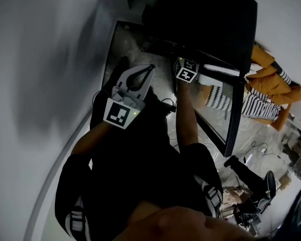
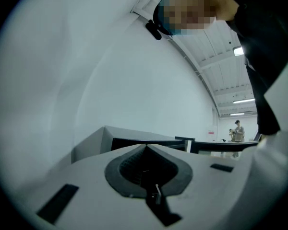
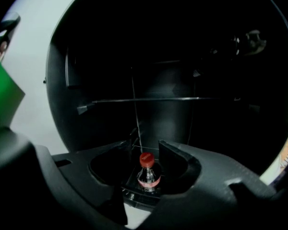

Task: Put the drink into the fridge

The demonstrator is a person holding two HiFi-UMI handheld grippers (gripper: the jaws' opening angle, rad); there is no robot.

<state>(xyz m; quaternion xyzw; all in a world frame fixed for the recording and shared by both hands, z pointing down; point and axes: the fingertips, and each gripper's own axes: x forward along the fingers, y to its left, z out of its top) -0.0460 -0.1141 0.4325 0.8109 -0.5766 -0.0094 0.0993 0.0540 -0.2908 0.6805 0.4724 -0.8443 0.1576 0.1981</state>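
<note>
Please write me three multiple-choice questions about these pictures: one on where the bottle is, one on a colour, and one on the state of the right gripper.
1. Where does the bottle stand?
A. on a chair
B. inside the fridge, below the shelf
C. on top of the fridge

2. What colour is its cap?
A. blue
B. red
C. white

3. How are the jaws of the right gripper?
A. apart, gripping nothing
B. shut on the bottle
C. shut on a cup

Answers:
1 B, it stands in the dark interior.
2 B, the cap shows red.
3 A, the jaws stand wide, with the bottle untouched beyond them.
</note>
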